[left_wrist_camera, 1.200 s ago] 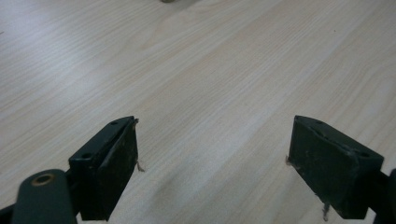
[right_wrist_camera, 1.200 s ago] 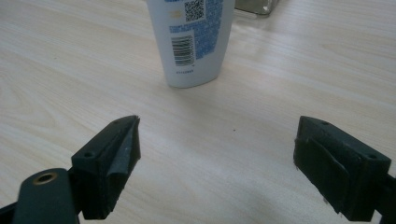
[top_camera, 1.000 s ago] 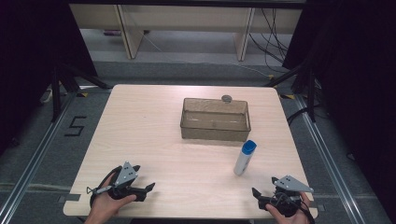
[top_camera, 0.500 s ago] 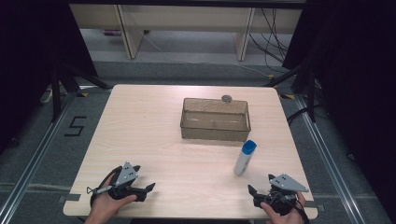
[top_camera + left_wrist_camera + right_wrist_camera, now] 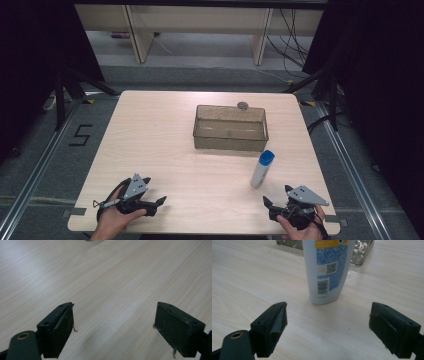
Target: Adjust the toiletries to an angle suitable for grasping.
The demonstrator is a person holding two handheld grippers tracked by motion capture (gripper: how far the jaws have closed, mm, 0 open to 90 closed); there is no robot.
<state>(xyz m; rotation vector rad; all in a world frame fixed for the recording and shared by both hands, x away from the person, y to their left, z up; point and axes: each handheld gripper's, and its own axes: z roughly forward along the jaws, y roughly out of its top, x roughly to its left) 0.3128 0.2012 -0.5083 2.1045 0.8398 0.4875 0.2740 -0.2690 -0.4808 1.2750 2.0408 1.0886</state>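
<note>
Lining up my right gripper (image 5: 278,205) on the white lotion bottle (image 5: 262,169) is the step I judge to be in hand: both its jaws stand wide apart with nothing between them, and in the right gripper view the bottle (image 5: 327,270) stands upright just ahead, its barcode label facing me and centred in the gap. It stands on the light wood table (image 5: 150,135), near the right front corner and a little in front of the clear plastic bin (image 5: 230,128), apart from it. My next move, I think, calls for pushing the right gripper forward until the jaws straddle the lower body, then closing squarely so the tall, narrow bottle does not tip. My left gripper (image 5: 156,203) rests at the front left of the table, well apart from the bottle, its jaws also spread over bare wood (image 5: 112,285). By count: one bottle with a blue cap (image 5: 266,158), one bin, one small round grey thing (image 5: 243,105) at the bin's far rim that I cannot identify, and two grippers.
</note>
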